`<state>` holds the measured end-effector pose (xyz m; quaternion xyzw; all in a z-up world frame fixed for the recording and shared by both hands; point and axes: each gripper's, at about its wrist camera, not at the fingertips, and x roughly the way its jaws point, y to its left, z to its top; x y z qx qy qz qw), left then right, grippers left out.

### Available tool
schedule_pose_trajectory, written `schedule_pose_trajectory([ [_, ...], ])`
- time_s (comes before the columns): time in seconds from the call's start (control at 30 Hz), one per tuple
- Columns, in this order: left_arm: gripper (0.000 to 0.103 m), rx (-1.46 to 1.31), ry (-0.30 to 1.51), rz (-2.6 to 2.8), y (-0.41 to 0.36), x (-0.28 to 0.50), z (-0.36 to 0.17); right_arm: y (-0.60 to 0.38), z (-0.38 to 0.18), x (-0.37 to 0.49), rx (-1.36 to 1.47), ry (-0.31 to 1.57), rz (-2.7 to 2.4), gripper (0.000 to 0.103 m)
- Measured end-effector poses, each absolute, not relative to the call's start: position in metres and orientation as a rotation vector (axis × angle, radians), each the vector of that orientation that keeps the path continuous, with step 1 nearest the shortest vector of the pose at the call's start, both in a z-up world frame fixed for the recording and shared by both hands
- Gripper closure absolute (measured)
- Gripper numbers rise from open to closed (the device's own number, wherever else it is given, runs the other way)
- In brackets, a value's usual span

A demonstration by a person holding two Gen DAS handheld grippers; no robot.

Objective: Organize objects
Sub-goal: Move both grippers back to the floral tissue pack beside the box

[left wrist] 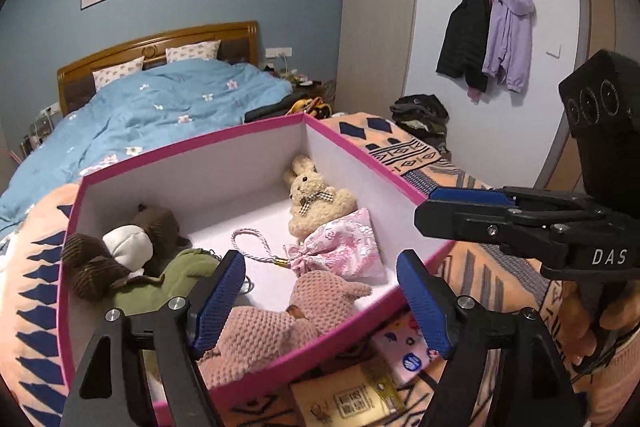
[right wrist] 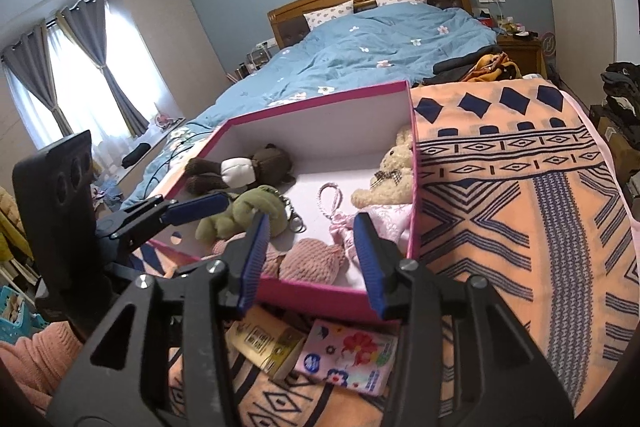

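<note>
A pink box (left wrist: 168, 159) (right wrist: 320, 293) with a white inside stands on an orange patterned blanket (right wrist: 500, 195). Inside lie a brown bear (left wrist: 120, 251) (right wrist: 236, 167), a green plush (right wrist: 244, 211), a cream bunny (left wrist: 316, 195) (right wrist: 388, 171), a pink corded pouch (left wrist: 344, 247) and a pink knit plush (left wrist: 264, 327) (right wrist: 312, 259). My left gripper (left wrist: 324, 307) (right wrist: 176, 215) hangs open over the box's near side, above the knit plush, gripping nothing. My right gripper (right wrist: 312, 267) (left wrist: 428, 211) stands open at the box's front wall, its pads touching nothing.
A flowered tissue pack (right wrist: 348, 355) and a yellowish packet (right wrist: 268, 343) lie on the blanket before the box. Behind is a bed with a blue duvet (left wrist: 168, 107). Coats (left wrist: 488, 35) hang on the wall; a clothes pile (left wrist: 420, 115) sits below. A sleeved hand (left wrist: 600, 327) holds the right gripper.
</note>
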<state>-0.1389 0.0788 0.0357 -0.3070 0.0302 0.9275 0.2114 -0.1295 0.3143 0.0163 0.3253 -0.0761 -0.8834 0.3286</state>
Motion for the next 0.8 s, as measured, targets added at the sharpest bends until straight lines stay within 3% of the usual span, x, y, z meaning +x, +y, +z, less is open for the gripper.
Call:
schedule_pose_trajectory([
  [0.13, 0.014, -0.804, 0.096, 2.609, 0.078, -0.123, 0.043, 0.316, 0.017, -0.118, 0.839, -0.205, -2.3, 0.056],
  [0.43, 0.013, -0.759, 0.147, 2.645, 0.08, -0.093, 0.045, 0.32, 0.018, -0.091, 0.814, -0.214, -2.281, 0.049],
  [0.8, 0.012, -0.858, 0.052, 2.604, 0.07, -0.077, 0.007, 0.339, -0.022, -0.074, 0.931, -0.249, -2.285, 0.041],
])
